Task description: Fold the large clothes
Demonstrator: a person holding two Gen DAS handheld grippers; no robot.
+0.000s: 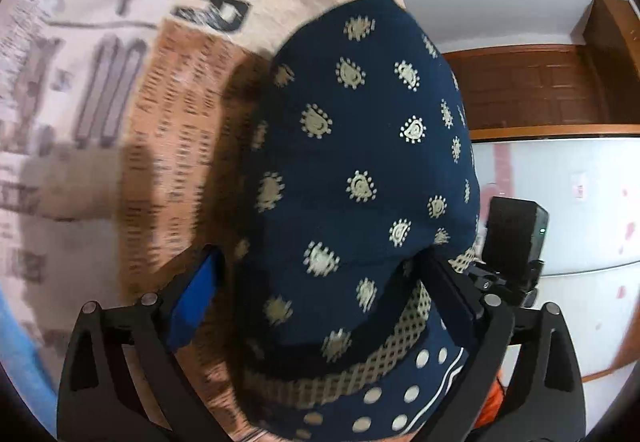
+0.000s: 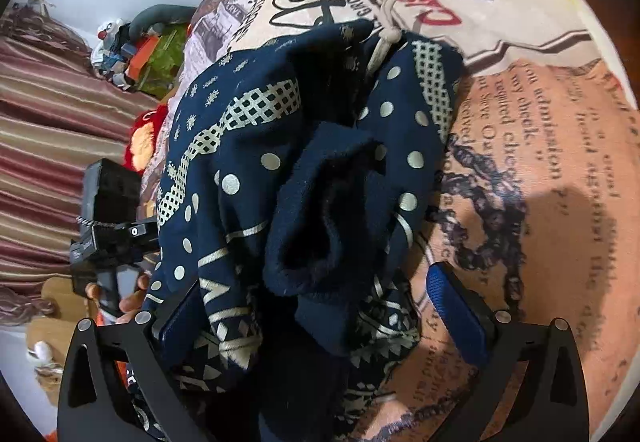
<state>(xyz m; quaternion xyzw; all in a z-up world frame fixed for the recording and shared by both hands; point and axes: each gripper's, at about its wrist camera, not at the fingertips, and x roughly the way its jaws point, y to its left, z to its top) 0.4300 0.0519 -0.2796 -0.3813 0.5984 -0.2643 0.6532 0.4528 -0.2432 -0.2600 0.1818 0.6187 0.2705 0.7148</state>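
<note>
I have one navy patterned garment [image 2: 304, 169] in a bunched heap on the newspaper-print bedspread [image 2: 540, 129] — pale dots, a lattice band and small paisley motifs over dark cloth, with a white drawstring [image 2: 382, 41] showing at its far edge. It is the only piece of clothing I can count in front of me.

My left tongs [image 1: 324, 294] stand spread wide: the cloth bulges up between the two fingers and lies against the right one, while the blue pad [image 1: 196, 298] on the left finger is clear of it. My right tongs [image 2: 324, 306] are likewise released, the heap sitting between them; the right blue pad [image 2: 456, 306] is bare, and the left finger is partly buried in folds, so I cannot tell whether it touches.

In the right wrist view I see the other gripper's handle with fingers [image 2: 132, 300] of a hand wrapped round it. Beyond, at the bed's far side, a jumble of toys [image 2: 132, 49] — too small to count.
</note>
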